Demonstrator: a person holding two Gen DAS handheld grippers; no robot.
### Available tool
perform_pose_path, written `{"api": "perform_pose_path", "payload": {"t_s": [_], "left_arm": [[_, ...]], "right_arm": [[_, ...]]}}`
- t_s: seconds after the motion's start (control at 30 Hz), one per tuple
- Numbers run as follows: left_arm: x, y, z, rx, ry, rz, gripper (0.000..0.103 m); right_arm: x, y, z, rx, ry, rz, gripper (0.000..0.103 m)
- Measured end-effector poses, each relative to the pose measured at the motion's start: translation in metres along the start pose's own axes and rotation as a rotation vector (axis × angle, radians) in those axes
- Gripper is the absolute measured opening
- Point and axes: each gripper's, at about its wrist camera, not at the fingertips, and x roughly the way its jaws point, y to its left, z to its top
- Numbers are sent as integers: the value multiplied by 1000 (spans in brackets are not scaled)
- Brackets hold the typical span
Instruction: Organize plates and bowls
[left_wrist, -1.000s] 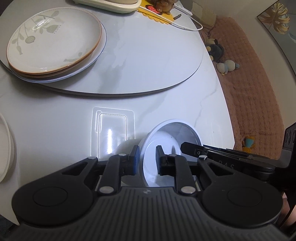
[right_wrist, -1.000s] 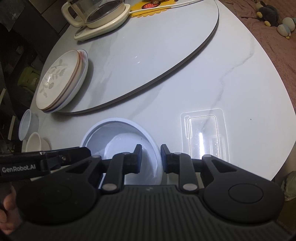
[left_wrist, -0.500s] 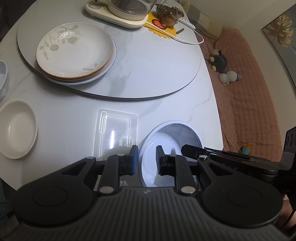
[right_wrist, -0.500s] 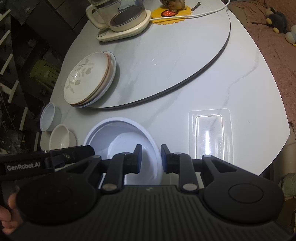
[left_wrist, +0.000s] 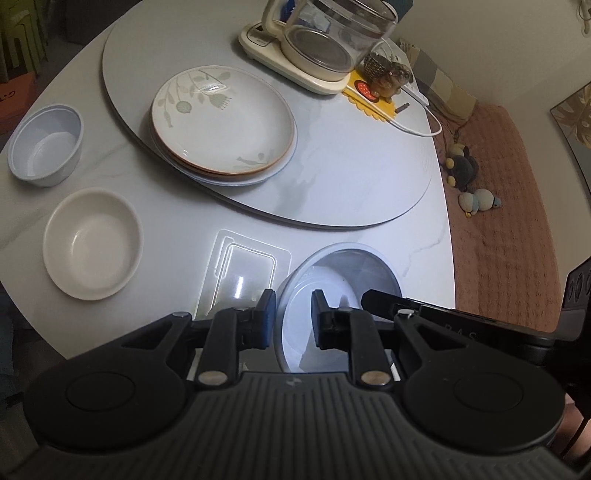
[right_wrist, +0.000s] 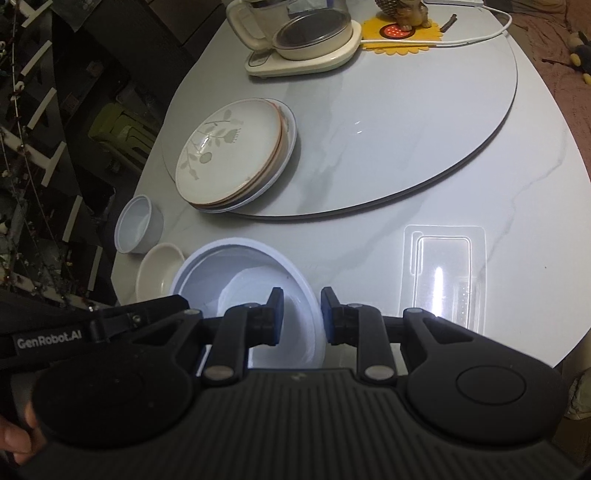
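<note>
A: Where is the large white bowl (left_wrist: 343, 291) sitting relative to the clear plastic tray (left_wrist: 243, 273)?

B: It is hanging just beside the tray, over the marble table (left_wrist: 166, 206), and both grippers are gripping it. The left gripper (left_wrist: 290, 317) is clamping the bowl's rim on the side nearest the tray, one finger outside the wall and one inside. The right gripper (right_wrist: 301, 314) is clamping the opposite rim the same way.

A: And the other dishes?

B: A cream bowl (left_wrist: 92, 242) is resting on the table beyond the tray from the large bowl, well apart from it. A pale blue bowl (left_wrist: 46, 144) is standing farther from the tray than the cream one. The plate stack (left_wrist: 221, 123), a leaf-patterned plate on top, is lying on the turntable (left_wrist: 351, 158) behind the tray. A glass kettle (left_wrist: 328, 40) is standing on the turntable's far side, well apart from the tray.
</note>
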Motion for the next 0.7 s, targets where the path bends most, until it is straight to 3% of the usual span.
{"api": "perform_pose_path", "payload": {"t_s": [0.3, 0.43, 0.7], "left_arm": [[-32, 47, 38, 19, -37, -2, 22], [-37, 78, 59, -17, -48, -16, 22], [-36, 131, 81, -48, -35, 9, 22]], "right_arm": [[13, 58, 23, -13, -36, 25, 25], [26, 82, 34, -17, -40, 31, 25], [68, 122, 38, -30, 19, 22, 25]]}}
